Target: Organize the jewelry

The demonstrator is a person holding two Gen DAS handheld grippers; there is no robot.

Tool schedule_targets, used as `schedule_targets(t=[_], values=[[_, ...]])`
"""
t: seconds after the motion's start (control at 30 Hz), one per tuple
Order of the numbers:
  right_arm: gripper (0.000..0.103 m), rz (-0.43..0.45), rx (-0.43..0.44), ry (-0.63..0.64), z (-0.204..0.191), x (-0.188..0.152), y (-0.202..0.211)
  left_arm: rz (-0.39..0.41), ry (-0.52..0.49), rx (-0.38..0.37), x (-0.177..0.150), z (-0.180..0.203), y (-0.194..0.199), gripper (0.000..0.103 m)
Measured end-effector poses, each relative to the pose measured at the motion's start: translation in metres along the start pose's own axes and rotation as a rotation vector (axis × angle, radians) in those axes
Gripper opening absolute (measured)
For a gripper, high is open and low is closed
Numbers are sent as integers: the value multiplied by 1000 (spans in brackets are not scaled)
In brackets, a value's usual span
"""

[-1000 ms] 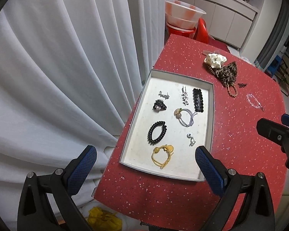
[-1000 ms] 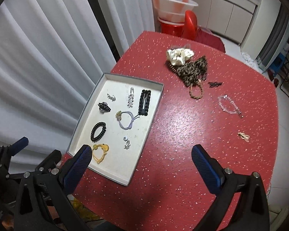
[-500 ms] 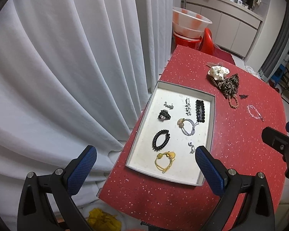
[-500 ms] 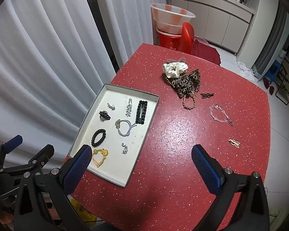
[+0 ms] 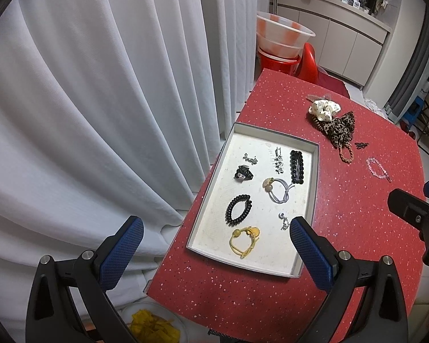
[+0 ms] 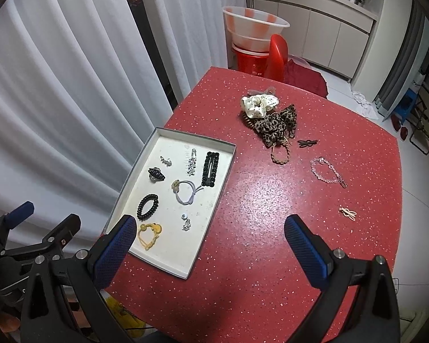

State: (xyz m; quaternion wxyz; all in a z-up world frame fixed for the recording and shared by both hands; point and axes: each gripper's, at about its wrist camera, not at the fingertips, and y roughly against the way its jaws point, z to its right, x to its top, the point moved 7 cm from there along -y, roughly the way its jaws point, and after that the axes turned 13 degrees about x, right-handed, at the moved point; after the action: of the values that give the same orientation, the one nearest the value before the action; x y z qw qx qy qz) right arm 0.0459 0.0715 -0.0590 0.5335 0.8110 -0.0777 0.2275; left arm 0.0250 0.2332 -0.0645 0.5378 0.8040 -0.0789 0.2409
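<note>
Red speckled table (image 6: 271,200), curtain (image 5: 100,85) bkgd

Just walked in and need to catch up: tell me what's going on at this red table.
A person is sorting jewelry and hair accessories with two handheld grippers. Both the left gripper and the right gripper are open, empty and held above the table. The grey tray already holds hair ties, clips and small silver pieces. The scrunchie pile, a black clip, a beaded bracelet and a gold clip lie on the red table.
</note>
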Motion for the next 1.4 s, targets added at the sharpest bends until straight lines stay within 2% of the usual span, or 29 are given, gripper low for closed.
schedule_targets(t=[1.4], values=[[103, -1, 8, 2, -7, -3, -2, -2, -2, 6, -4, -2, -2, 102]])
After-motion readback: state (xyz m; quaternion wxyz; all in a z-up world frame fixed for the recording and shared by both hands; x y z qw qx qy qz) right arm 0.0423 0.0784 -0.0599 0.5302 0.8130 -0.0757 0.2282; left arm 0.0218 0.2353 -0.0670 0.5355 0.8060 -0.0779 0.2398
